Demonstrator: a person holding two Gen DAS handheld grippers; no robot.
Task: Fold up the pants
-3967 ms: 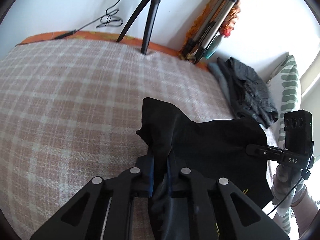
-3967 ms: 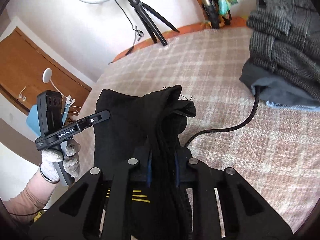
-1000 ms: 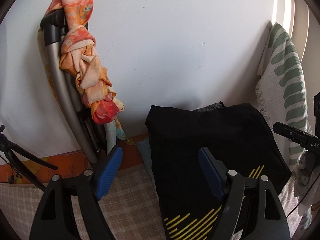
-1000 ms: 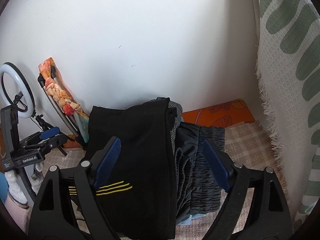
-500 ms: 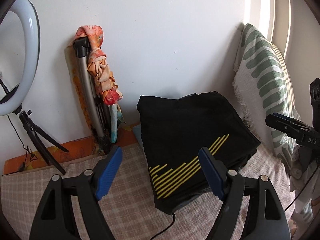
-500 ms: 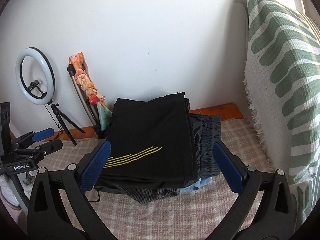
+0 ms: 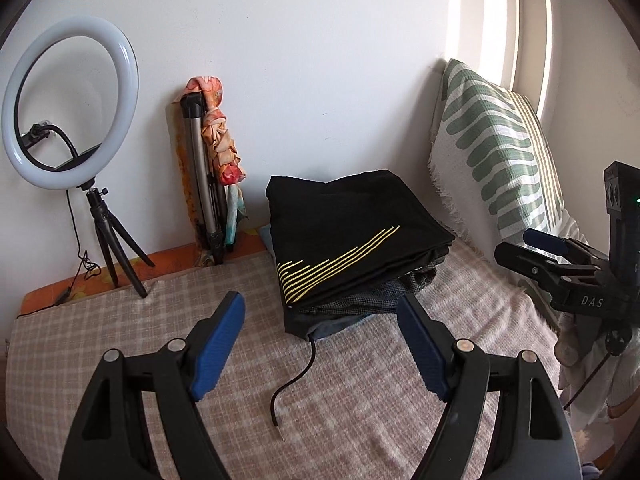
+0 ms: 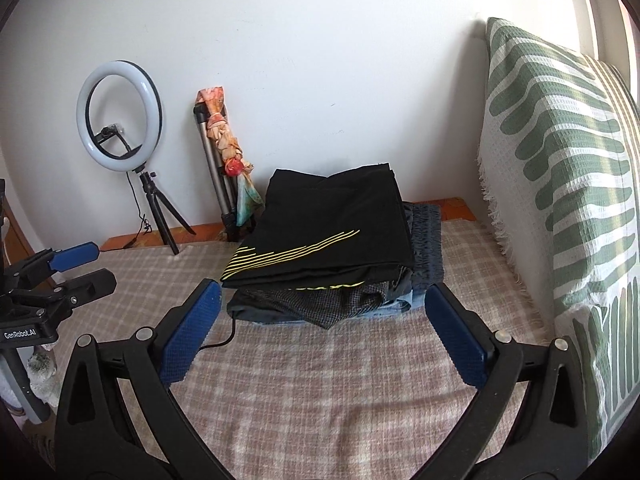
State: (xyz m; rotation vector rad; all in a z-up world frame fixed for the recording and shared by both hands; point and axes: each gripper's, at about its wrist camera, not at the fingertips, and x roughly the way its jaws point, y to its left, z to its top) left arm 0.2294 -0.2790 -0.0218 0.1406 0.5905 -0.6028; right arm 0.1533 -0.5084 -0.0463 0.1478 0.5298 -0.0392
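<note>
The folded black pants with yellow stripes (image 7: 344,236) lie on top of a stack of folded clothes at the back of the bed, by the wall; they also show in the right wrist view (image 8: 324,232). My left gripper (image 7: 320,344) is open and empty, in front of the stack and clear of it. My right gripper (image 8: 320,332) is open and empty, just in front of the stack. The right gripper shows at the right edge of the left wrist view (image 7: 532,252), and the left gripper shows at the left edge of the right wrist view (image 8: 76,268).
The bed has a plaid cover (image 8: 320,400). A black cord (image 7: 300,372) trails from under the stack. A ring light on a tripod (image 7: 68,104), a folded tripod with an orange scarf (image 7: 208,184) and a green-striped pillow (image 8: 560,200) stand along the walls.
Both grippers have let go of the black pants, which now rest on the stack. Both have opened and pulled back from the stack over the last second.
</note>
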